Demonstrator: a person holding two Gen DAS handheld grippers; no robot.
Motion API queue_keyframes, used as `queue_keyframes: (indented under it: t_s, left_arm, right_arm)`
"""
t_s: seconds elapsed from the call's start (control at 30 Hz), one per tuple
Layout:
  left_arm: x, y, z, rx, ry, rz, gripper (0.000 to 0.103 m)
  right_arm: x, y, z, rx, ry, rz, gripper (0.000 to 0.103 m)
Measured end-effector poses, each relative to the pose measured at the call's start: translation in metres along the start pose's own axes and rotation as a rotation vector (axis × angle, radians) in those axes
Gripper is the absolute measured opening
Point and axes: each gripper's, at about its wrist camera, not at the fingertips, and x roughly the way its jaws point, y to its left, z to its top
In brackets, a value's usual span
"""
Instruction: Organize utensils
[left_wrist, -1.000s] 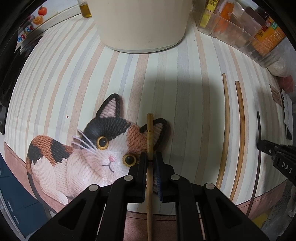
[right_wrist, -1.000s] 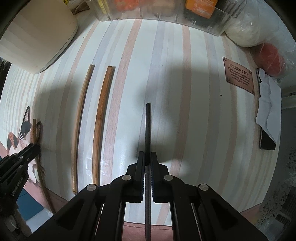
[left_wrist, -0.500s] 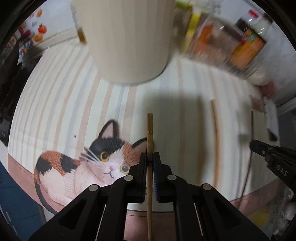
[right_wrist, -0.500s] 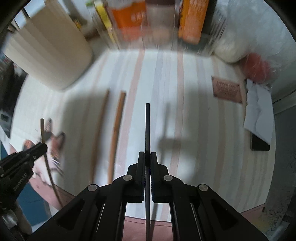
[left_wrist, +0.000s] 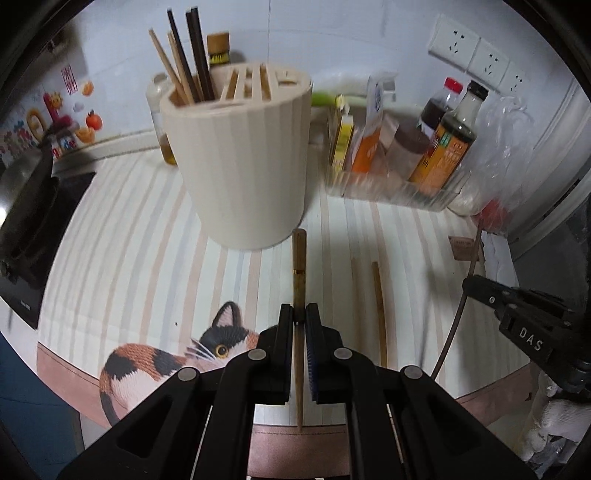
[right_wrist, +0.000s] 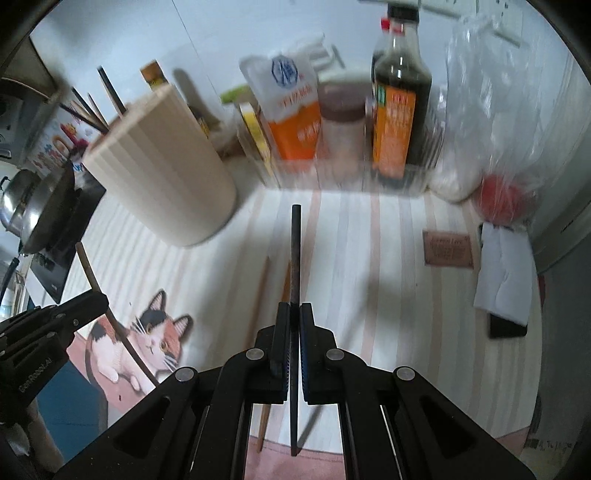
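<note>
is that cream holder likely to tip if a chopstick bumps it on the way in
Probably not. The holder is wide and squat with a broad flat base on the mat. It may slide a little, since the mat looks smooth. The wooden chopstick in the left hand-held gripper looks thin and light, so a bump would likely be gentle.

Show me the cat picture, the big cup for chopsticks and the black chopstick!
cat picture (left_wrist: 218, 345), left wrist view, its face.
big cup (left_wrist: 243, 166), left wrist view, ribbed side.
black chopstick (right_wrist: 294, 254), right wrist view, shaft above jaws.

A home kitchen is indicated by sauce bottles (right_wrist: 400, 107), a chopstick holder (left_wrist: 240, 155), and seemingly a wok (right_wrist: 40, 210).
</note>
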Motion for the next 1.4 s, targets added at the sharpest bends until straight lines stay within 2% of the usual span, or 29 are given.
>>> queue_keyframes:
  t_s: [0.13, 0.43, 0.53, 0.57, 0.83, 0.97, 1.03, 1.1, 1.13, 1.17, 1.27, 1.4]
  left_arm:
    - [-0.003, -0.002, 0.005, 0.002, -0.026, 0.003, 0.004]
    - [-0.032, -0.01, 0.022, 0.002, -0.124, -0.004, 0.004]
    - [-0.049, -0.006, 0.033, -0.016, -0.167, -0.015, 0.003]
    - [-0.054, -0.005, 0.036, -0.02, -0.18, -0.016, 0.0]
    - [-0.11, 0.013, 0.073, -0.074, -0.314, -0.045, 0.0]
    - [-0.115, 0.031, 0.079, -0.126, -0.34, -0.046, 0.0]
    - [-0.103, 0.044, 0.074, -0.184, -0.315, -0.056, 0.006]
    - [-0.081, 0.059, 0.06, -0.246, -0.269, -0.089, 0.023]
    - [-0.066, 0.067, 0.05, -0.286, -0.231, -0.097, 0.049]
    - [-0.05, 0.078, 0.036, -0.338, -0.19, -0.092, 0.062]
    - [0.005, 0.11, 0.001, -0.494, -0.047, -0.1, 0.062]
    - [0.06, 0.14, -0.029, -0.686, 0.081, -0.105, 0.062]
  right_arm:
    - [-0.016, 0.006, 0.008, -0.024, -0.075, -0.001, 0.004]
    - [-0.041, 0.01, 0.035, -0.027, -0.187, 0.012, 0.004]
    - [-0.052, 0.012, 0.05, -0.023, -0.228, 0.028, 0.004]
    - [-0.056, 0.013, 0.055, -0.025, -0.239, 0.033, 0.004]
    - [-0.096, 0.029, 0.11, -0.039, -0.346, 0.108, 0.004]
    - [-0.103, 0.037, 0.129, -0.049, -0.349, 0.14, 0.004]
    - [-0.098, 0.038, 0.129, -0.047, -0.339, 0.135, 0.004]
    - [-0.082, 0.035, 0.124, -0.032, -0.289, 0.138, 0.004]
    - [-0.07, 0.031, 0.12, -0.019, -0.252, 0.136, 0.004]
    - [-0.062, 0.028, 0.116, -0.012, -0.227, 0.133, 0.004]
    - [-0.025, 0.013, 0.1, 0.02, -0.125, 0.104, 0.004]
    - [0.021, -0.011, 0.078, 0.088, 0.009, 0.071, 0.004]
